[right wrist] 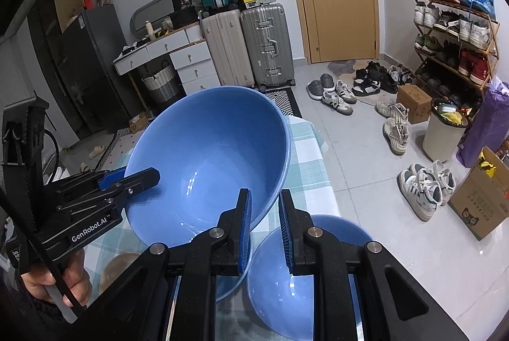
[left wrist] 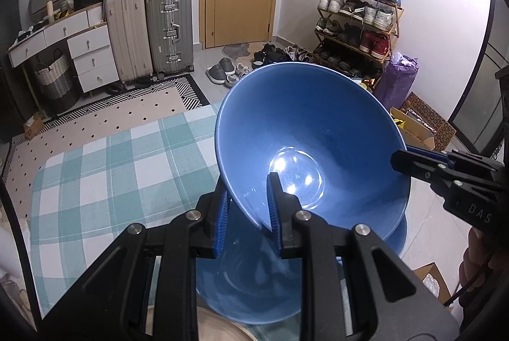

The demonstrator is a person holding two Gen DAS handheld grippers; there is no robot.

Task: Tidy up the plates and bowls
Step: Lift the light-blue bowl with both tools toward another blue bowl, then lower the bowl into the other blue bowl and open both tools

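Observation:
A large blue bowl (left wrist: pixel 302 118) (right wrist: pixel 206 150) hangs tilted above the table, its inside facing me. My left gripper (left wrist: pixel 248 185) (right wrist: pixel 152 175) is shut on its near-left rim, one finger inside and one outside. My right gripper (right wrist: pixel 265 194) (left wrist: pixel 397 161) is shut on the opposite rim. Beneath it, two more blue bowls stand on the plaid cloth: one under the left gripper (left wrist: pixel 248 277) (right wrist: pixel 232 287), one under the right gripper (right wrist: pixel 305 277) (left wrist: pixel 397 239). A beige plate (left wrist: pixel 219 331) (right wrist: pixel 117 271) lies at the near edge, mostly hidden.
The table with its teal plaid cloth (left wrist: pixel 111 166) (right wrist: pixel 308 156) ends at the right, above a tiled floor. Scattered shoes (right wrist: pixel 337 95), a white bin (right wrist: pixel 445 134), cardboard boxes (right wrist: pixel 480 204), a shoe rack (left wrist: pixel 359 22) and suitcases (left wrist: pixel 168 32) lie beyond. A hand (right wrist: pixel 63 277) holds the left gripper.

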